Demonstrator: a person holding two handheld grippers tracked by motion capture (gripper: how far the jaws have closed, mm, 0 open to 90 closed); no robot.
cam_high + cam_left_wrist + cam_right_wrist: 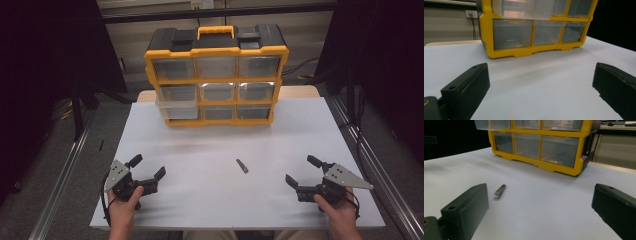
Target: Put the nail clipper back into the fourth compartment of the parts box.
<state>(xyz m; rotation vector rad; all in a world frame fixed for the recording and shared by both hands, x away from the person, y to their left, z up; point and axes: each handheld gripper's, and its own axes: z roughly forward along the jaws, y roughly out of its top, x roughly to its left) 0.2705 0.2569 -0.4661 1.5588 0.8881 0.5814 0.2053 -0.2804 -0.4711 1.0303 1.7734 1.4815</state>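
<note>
A yellow and black drawer cabinet with clear drawers stands at the back of the white table; its middle-left drawer is pulled partly out. A small metal nail clipper lies flat on the table, nearer the right side, and also lies left of centre in the right gripper view. My left gripper rests near the front left, open and empty, facing the cabinet. My right gripper sits at the front right, jaws wide apart with nothing between them, the clipper ahead of it.
Metal rails run along both sides of the table, with dark floor beyond. A person's hands come in from the bottom edge. White surface stretches between the grippers and the cabinet.
</note>
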